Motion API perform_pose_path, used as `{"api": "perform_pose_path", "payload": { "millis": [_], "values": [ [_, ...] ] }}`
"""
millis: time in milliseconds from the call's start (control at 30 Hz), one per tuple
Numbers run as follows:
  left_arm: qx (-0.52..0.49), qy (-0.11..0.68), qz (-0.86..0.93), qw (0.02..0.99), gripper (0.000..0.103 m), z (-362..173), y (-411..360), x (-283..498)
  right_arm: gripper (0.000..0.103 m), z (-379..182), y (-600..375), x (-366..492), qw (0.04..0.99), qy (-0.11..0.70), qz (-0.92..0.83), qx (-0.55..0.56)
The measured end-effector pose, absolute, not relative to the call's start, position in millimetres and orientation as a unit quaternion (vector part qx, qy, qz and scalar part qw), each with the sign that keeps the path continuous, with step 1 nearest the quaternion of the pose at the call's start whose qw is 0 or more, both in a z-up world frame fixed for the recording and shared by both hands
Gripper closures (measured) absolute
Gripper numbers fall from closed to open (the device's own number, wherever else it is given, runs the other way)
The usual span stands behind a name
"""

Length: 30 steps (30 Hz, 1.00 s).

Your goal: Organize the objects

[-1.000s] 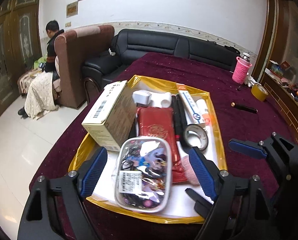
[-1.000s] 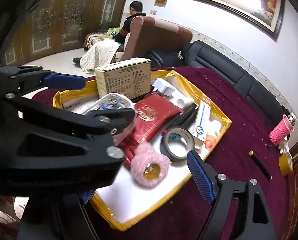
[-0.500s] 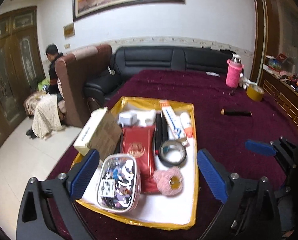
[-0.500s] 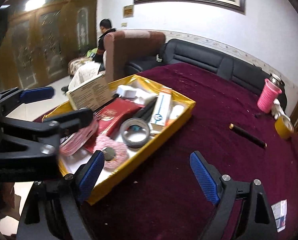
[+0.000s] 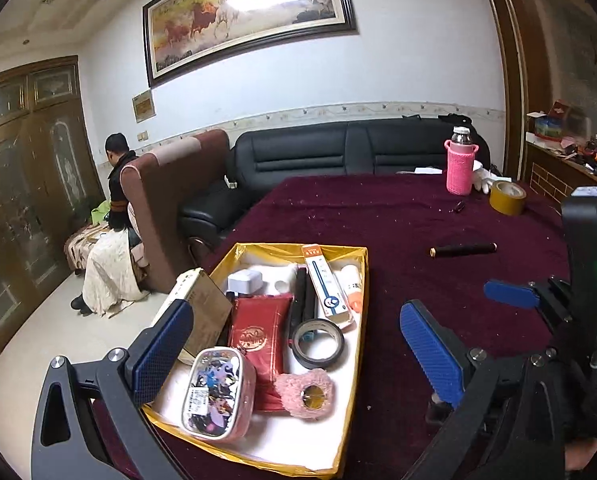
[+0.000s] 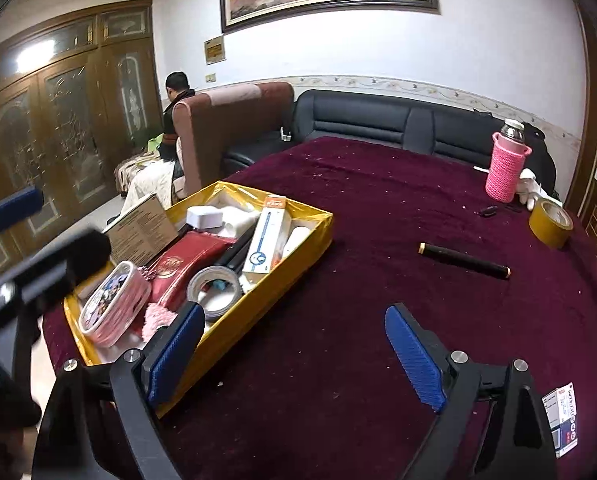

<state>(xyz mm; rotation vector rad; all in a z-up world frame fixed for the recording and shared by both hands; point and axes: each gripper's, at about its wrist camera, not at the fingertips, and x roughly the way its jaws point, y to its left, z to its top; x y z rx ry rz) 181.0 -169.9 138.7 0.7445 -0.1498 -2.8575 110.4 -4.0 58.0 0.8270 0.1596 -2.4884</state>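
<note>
Grippers withdrawn from the gold tray (image 5: 361, 276): compared with one second ago, when both tools hung low over the tray's contents, the left gripper (image 5: 294, 344) and right gripper (image 6: 294, 356) now sit higher and further back, and the right one has swung out over bare maroon tablecloth (image 6: 358, 208). Both stand wide open with nothing between their blue pads.

The tray rests on the near left part of the table and holds the cardboard box (image 5: 202, 312), red pouch (image 5: 260, 332), black tape roll (image 5: 318, 344), pink fuzzy item (image 5: 304, 394), pink-rimmed clear case (image 5: 216, 394), toothpaste carton (image 5: 326, 284) and smaller white pieces, all lying packed side by side.

Outside the tray, well apart from it, lie the black tube (image 6: 464, 260), yellow tape roll (image 6: 550, 222) and pink-sleeved bottle (image 6: 506, 166).

The retreat suggests that one placement is finished; the black tube, nearest the right gripper's line of sight, appears the likely next candidate for collection.
</note>
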Motion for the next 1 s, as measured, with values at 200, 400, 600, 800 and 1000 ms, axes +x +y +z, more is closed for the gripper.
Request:
{"api": "perform_pose_path", "payload": {
  "millis": [200, 400, 600, 800, 1000],
  "values": [
    [0.242, -0.027, -0.963, 0.118, 0.0, 142.1, -175.2, 178.2, 0.008, 54.0, -0.9, 93.2, 0.217, 0.049, -0.927, 0.302],
    [0.238, 0.01, -0.963, 0.123, 0.0, 149.3, -194.3, 172.9, 0.007, 51.1, -9.6, 88.5, 0.214, 0.044, -0.929, 0.297],
    [0.25, 0.039, -0.959, 0.128, 0.0, 142.8, -211.5, 165.0, 0.006, 53.2, -24.2, 98.8, 0.207, 0.069, -0.934, 0.282],
    [0.249, 0.05, -0.96, 0.121, 0.0, 138.2, -227.5, 166.7, 0.004, 57.1, -49.1, 112.4, 0.208, 0.105, -0.936, 0.265],
    [0.261, 0.06, -0.956, 0.123, 0.0, 125.2, -242.0, 166.2, 0.001, 56.8, -83.2, 117.8, 0.226, 0.143, -0.926, 0.265]
  ]
}}
